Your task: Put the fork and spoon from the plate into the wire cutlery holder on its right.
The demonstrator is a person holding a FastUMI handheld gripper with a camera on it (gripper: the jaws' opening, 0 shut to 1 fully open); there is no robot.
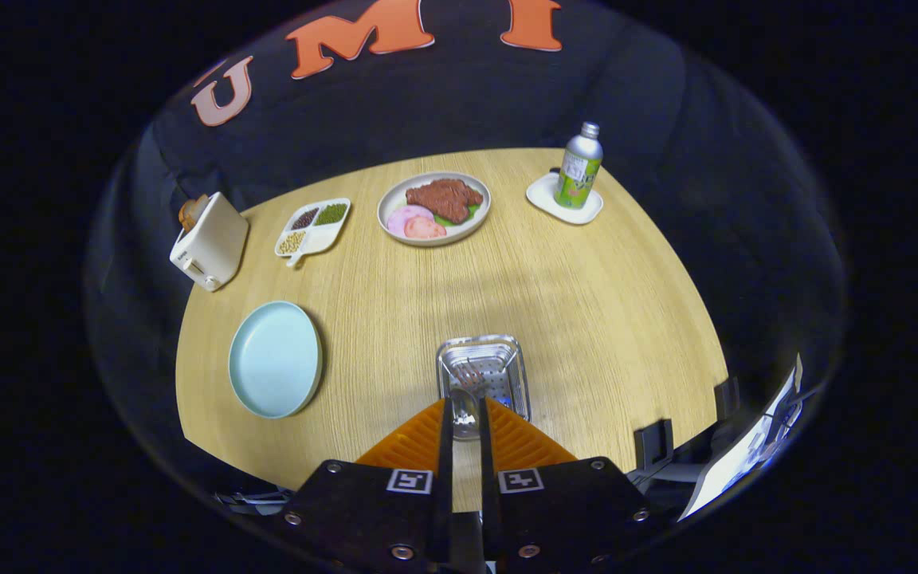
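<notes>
My gripper hangs right over the near rim of the metal cutlery holder, seen from above. Its fingers stand close together, shut on a shiny spoon whose bowl shows in the narrow gap between them. Inside the holder, just ahead of the fingertips, lie the tines of what looks like the fork. To the left of the holder sits a light blue plate with nothing on it.
Beyond the holder, on the far side of the round wooden table, stand a plate of meat and ham, a divided dish of beans, a white toaster and a bottle on a white coaster.
</notes>
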